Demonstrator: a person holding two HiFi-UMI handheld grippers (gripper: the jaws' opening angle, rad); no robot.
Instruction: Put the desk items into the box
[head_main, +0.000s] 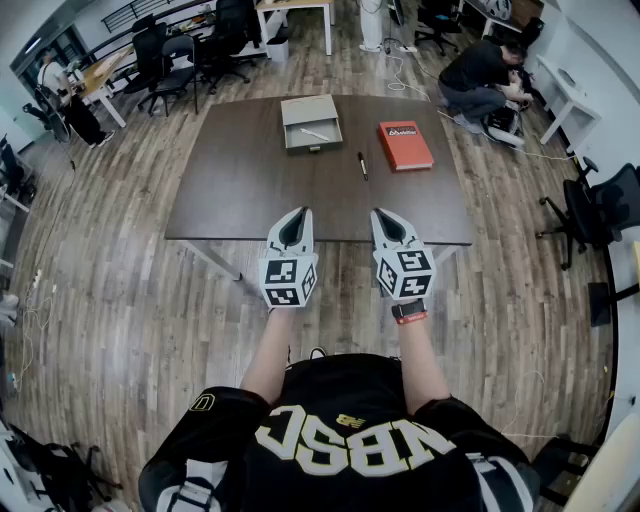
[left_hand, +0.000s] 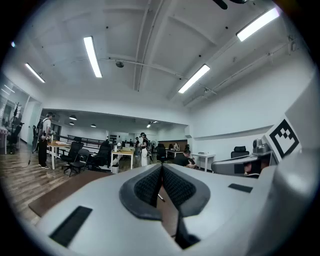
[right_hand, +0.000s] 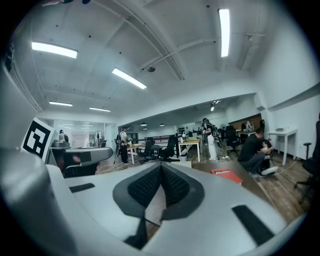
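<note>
So, one open grey box (head_main: 311, 122), one black pen (head_main: 362, 165) and one red book (head_main: 405, 144) on the bench (head_main: 240, 190), left gripper (head_main: 296, 213) and right gripper (head_main: 386, 215) fingers closed, empty.

On my feed, a person (head_main: 478, 75) crouches on the plank floor (head_main: 120, 300) past the table (head_main: 240, 190)'s right corner; black office chairs (head_main: 170, 65) stand far left.

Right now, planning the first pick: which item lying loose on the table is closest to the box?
The black pen: it lies on the bare table just right of the box, between it and the red book, which sits farther right.
</note>
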